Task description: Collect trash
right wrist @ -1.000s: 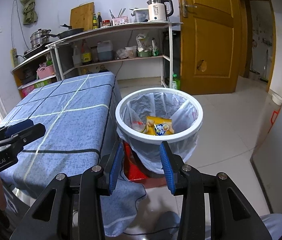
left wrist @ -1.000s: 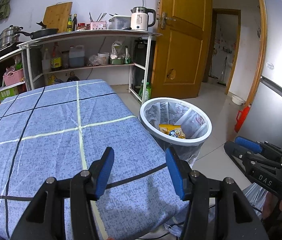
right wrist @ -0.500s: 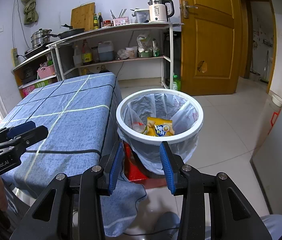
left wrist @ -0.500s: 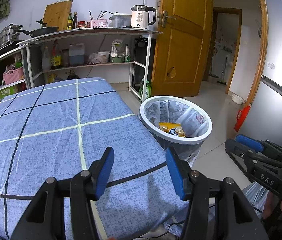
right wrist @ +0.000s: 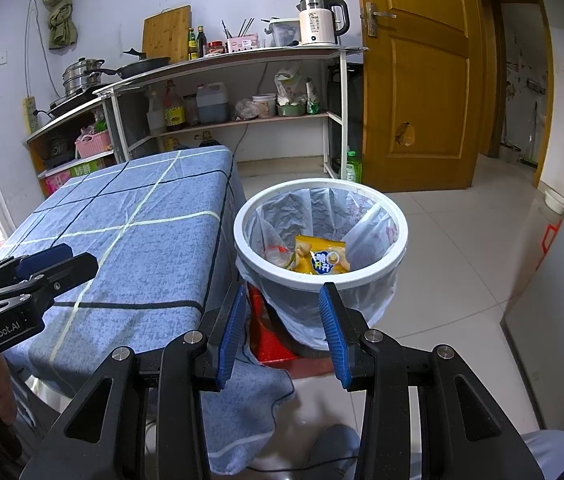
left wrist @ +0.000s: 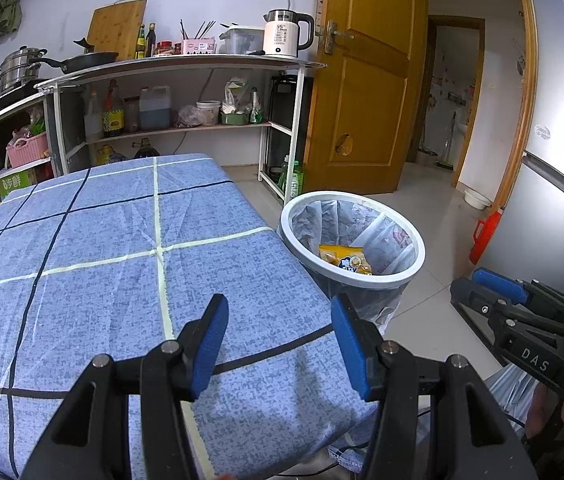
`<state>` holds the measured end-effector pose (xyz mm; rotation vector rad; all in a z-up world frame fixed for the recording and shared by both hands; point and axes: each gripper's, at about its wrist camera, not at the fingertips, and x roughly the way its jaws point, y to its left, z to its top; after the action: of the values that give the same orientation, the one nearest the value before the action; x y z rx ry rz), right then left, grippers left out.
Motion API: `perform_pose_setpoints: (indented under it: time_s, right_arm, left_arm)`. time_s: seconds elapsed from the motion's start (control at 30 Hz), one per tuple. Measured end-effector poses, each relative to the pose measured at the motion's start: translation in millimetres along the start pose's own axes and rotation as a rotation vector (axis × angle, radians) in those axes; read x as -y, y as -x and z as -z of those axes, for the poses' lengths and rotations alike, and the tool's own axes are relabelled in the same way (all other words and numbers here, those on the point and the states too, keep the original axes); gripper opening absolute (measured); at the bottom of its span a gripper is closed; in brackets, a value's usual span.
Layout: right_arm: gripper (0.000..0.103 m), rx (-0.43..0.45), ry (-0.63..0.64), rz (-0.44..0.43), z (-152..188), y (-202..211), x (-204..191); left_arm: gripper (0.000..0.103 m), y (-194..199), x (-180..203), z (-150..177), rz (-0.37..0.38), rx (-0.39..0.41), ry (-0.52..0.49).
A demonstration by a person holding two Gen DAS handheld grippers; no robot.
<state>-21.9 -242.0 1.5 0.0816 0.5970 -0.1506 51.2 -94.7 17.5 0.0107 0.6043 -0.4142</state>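
- Nothing has moved since a second ago: your left gripper hangs over the bare blue tabletop, jaws apart and empty.
- Your right gripper faces the bin, jaws apart, empty.
- Yellow snack bag lies inside the bin; collecting looks finished.

— Anything shifting out there?

— Barely. From my left side, the trash bin and its yellow snack packet sit a shade lower and further right in the view than a second ago.

— And the right side?

— The same packet has drifted a touch right. My left gripper has edged slightly further into that view.
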Motion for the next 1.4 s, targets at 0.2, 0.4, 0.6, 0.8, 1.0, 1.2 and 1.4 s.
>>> perform_pose_setpoints:
  time_s: [0.2, 0.4, 0.6, 0.8, 1.0, 1.2, 1.4]
  right_arm:
    - [0.039, 0.003, 0.001, -0.001, -0.6, 0.3, 0.2]
    - [0.039, 0.004, 0.001, -0.002, -2.1, 0.5, 0.7]
    - [0.039, 0.005, 0.002, -0.002, -2.3, 0.1, 0.7]
    - [0.039, 0.001, 0.001, -0.002, -3.3, -1.0, 1.8]
    - [0.039, 0.001, 0.001, -0.003, -3.3, -1.4, 1.6]
    - [0.039, 0.004, 0.001, -0.003, -3.0, -0.7, 1.9]
    - [0.039, 0.004, 0.001, -0.003, -2.3, -0.9, 2.1]
  left_arm:
    - [0.056, -0.6, 0.0, -0.4, -0.002, -0.003, 0.003]
    - [0.056, -1.1, -0.3, -0.5, -0.002, -0.003, 0.007]
    - [0.056, -2.0, -0.1, 0.2, 0.005, -0.005, 0.011]
    - [0.056, -4.0, -0.4, 1.3, 0.010, -0.006, 0.011]
    - [0.056, -5.5, 1.7, 2.7, 0.000, -0.007, 0.007]
    - [0.056, -7.1, 3.1, 4.1, 0.001, -0.012, 0.002]
    - [0.056, -8.6, 8.5, 5.9, -0.011, -0.014, -0.019]
